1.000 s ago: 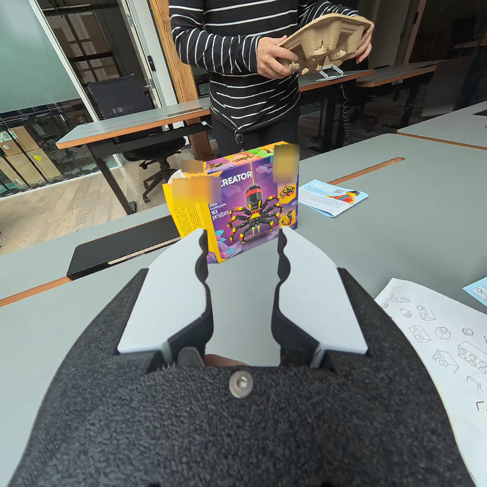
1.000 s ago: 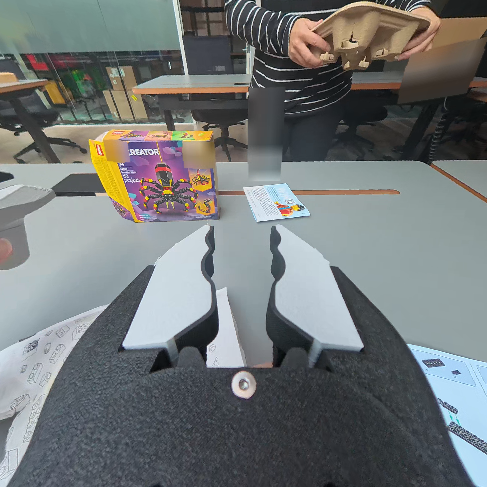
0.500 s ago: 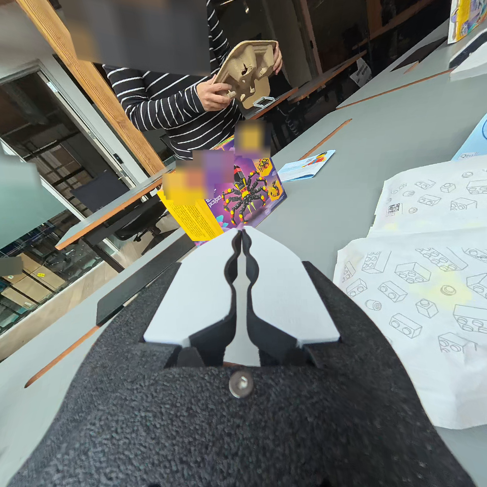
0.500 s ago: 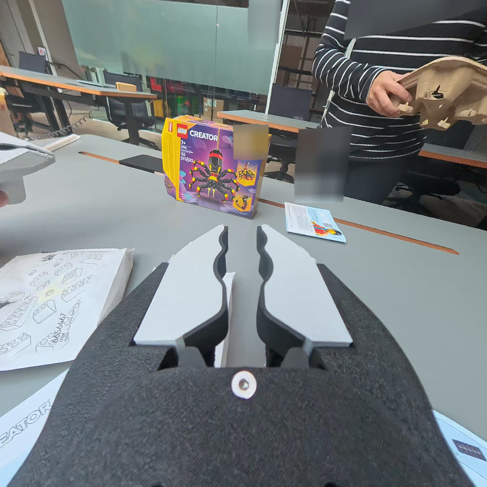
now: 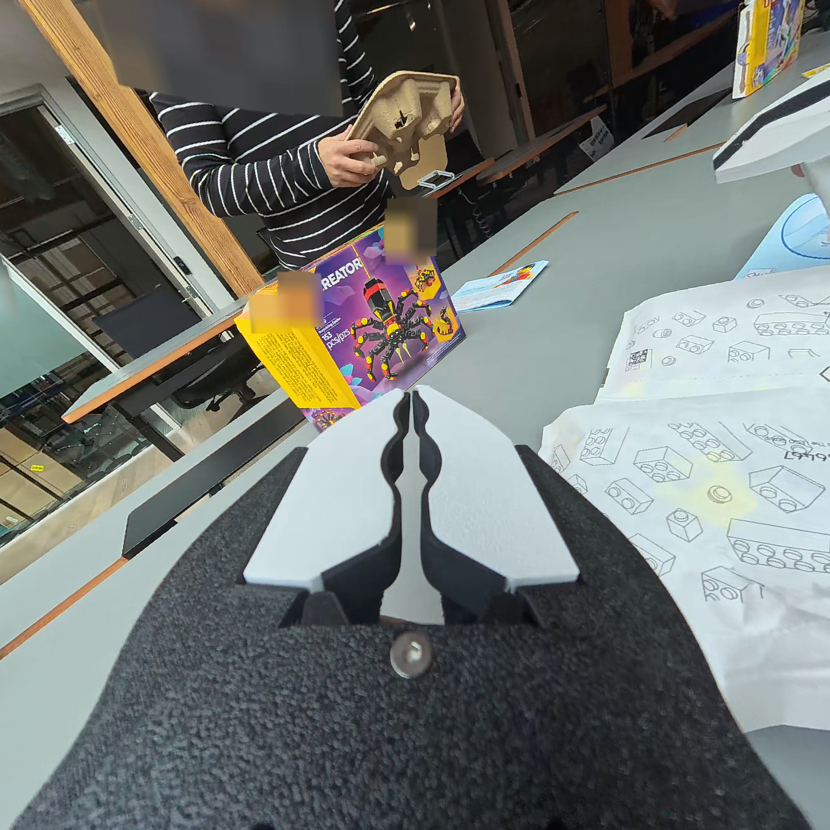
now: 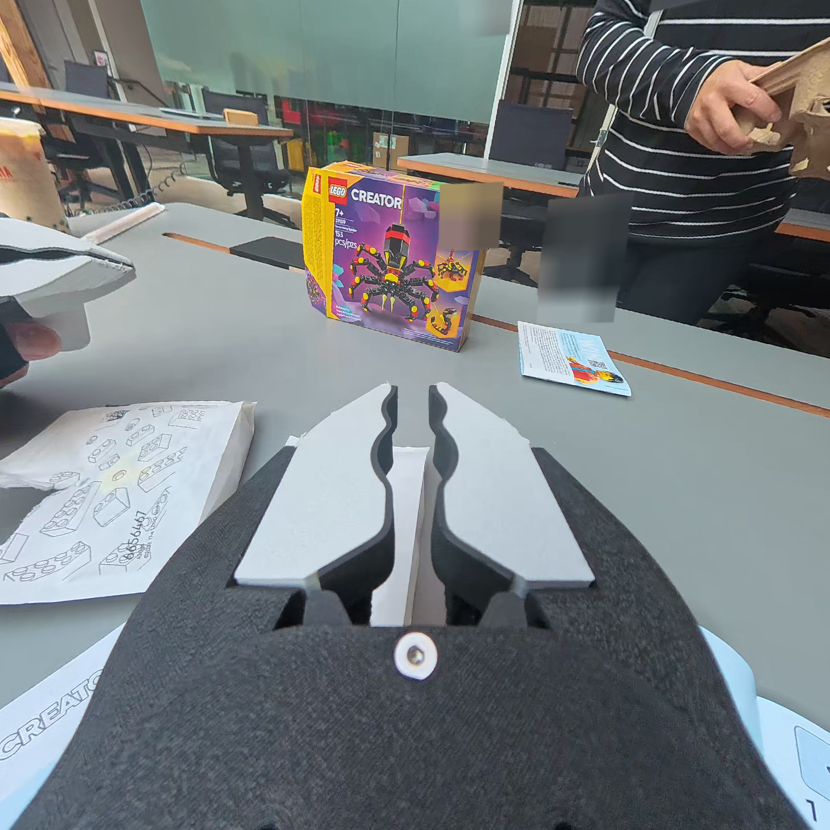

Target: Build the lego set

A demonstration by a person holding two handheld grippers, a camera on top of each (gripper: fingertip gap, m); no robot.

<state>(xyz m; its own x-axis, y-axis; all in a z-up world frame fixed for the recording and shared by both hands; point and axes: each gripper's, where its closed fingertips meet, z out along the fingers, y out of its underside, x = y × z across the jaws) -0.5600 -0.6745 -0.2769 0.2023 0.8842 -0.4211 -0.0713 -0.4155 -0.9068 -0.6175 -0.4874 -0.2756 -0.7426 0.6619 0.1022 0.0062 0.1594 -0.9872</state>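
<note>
The purple and yellow cardboard lego box [image 6: 390, 256] stands upright on the smooth grey table [image 6: 673, 471], well ahead of both grippers, with a small blue leaflet [image 6: 570, 363] lying flat beside it and a person in a striped top [image 5: 260, 179] holding a moulded pulp tray [image 5: 411, 123] behind. White paper parts bags [image 5: 700, 489] printed with brick outlines lie crumpled to the right of the left gripper [image 5: 411, 395], whose tips are pressed together on nothing. The right gripper [image 6: 413, 387] hangs slightly parted and empty above another white bag [image 6: 402, 516], and a pale instruction booklet [image 6: 40, 736] lies under its black textured body.
</note>
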